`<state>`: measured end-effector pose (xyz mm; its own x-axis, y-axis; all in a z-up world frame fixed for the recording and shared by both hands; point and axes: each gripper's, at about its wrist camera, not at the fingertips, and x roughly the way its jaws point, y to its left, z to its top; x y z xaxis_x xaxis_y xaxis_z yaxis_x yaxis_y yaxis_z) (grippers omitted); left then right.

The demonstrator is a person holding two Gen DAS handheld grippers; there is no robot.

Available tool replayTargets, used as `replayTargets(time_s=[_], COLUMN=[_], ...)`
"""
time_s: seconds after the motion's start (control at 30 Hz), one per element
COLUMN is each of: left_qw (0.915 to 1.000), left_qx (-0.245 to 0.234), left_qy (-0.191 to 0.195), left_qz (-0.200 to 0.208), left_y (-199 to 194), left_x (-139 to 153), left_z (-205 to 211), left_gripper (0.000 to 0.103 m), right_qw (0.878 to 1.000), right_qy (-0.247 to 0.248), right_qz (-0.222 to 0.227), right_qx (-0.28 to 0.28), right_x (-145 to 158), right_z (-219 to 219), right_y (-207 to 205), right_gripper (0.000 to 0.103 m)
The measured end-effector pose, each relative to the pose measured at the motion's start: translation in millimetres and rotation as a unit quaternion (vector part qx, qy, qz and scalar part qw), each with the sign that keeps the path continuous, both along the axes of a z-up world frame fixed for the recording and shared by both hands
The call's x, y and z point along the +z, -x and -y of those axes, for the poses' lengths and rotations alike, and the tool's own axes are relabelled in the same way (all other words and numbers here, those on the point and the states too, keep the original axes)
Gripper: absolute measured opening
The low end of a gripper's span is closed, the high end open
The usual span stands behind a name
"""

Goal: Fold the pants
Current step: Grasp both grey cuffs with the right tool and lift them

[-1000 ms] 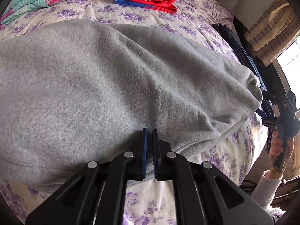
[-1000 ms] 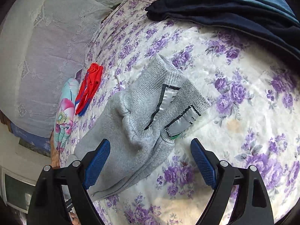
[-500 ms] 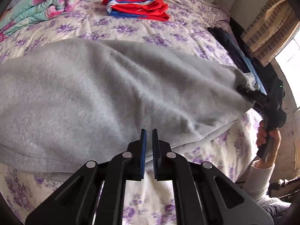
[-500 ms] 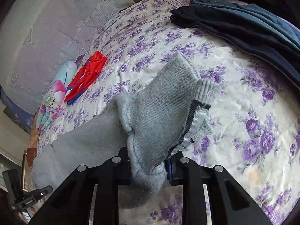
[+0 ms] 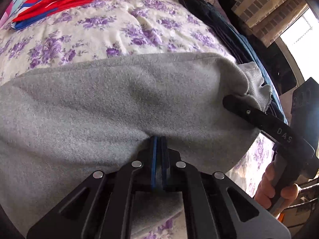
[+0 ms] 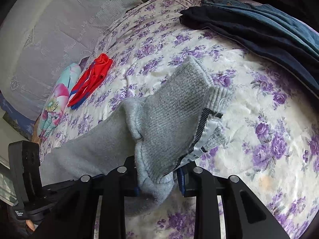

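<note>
Grey sweatpants (image 5: 99,109) lie across a purple-flowered bedspread (image 5: 139,29). My left gripper (image 5: 158,139) is shut, and the near edge of the pants is pinched at its tips and puckers there. My right gripper (image 6: 159,179) has the ribbed grey end (image 6: 169,115) of the pants, with its satin label, bunched between its blue pads (image 6: 181,179). Those jaws are opening slightly while the pads still press on the cloth. In the left wrist view the right gripper's finger (image 5: 249,113) sits close by at the right, under that ribbed end. A hand (image 5: 279,191) holds its handle.
A red-and-blue garment (image 6: 91,79) and a rolled floral blanket (image 6: 53,109) lie toward the far side of the bed. Folded dark blue clothes (image 6: 259,25) are stacked along the right side. White pillows (image 6: 59,20) stand behind. A bright window (image 5: 299,29) is at the right.
My right gripper went from wide open to closed on the ribbed end. My left gripper swept across toward the right one, dragging the pants' edge and bunching the cloth between them.
</note>
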<state>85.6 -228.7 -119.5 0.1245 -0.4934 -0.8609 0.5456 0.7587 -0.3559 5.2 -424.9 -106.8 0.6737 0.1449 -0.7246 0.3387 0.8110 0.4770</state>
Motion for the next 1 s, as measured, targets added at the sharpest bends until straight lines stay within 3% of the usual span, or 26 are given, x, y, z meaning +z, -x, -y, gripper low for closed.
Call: replayTargets(time_s=[0.17, 0.33, 0.53, 0.63, 0.73, 0.8, 0.87, 1.0], left_qw=[0.9994, 0.9997, 0.9997, 0.9993, 0.9997, 0.9999, 0.9998, 0.9986], left_qx=[-0.001, -0.015, -0.018, -0.02, -0.015, -0.011, -0.002, -0.009], left_qy=[0.026, 0.018, 0.012, 0.03, 0.017, -0.004, 0.013, 0.052], left_qz=[-0.022, 0.003, -0.011, -0.006, 0.008, -0.007, -0.014, -0.006], left_y=[7.7, 29.5, 19.6, 12.6, 2.1, -6.5, -4.5, 15.8], left_x=[1.4, 3.6, 11.1, 26.3, 28.0, 10.1, 7.2, 29.3], left_z=[-11.7, -11.9, -9.1, -2.9, 12.1, 22.9, 13.8, -28.6], left_gripper=[0.001, 0.001, 0.001, 0.001, 0.001, 0.001, 0.001, 0.001], right_qw=[1.0, 1.0, 1.0, 1.0, 1.0, 0.999, 0.998, 0.993], right_qy=[-0.01, -0.011, -0.004, -0.001, 0.017, 0.038, 0.067, 0.12], right_qz=[0.0, -0.001, -0.005, -0.006, -0.003, 0.0, -0.001, 0.005], right_qx=[-0.001, -0.001, -0.004, -0.002, -0.001, 0.005, 0.013, 0.017], right_x=[-2.1, -2.5, 0.8, 7.3, 17.8, 26.9, 35.1, 54.4], right_z=[2.2, 3.1, 0.0, -1.5, -6.7, -14.1, -23.6, -39.2], right_y=[-0.5, -1.5, -1.5, -1.8, -3.2, -5.0, -7.1, -8.4], right_gripper=[0.029, 0.03, 0.031, 0.03, 0.03, 0.029, 0.028, 0.028])
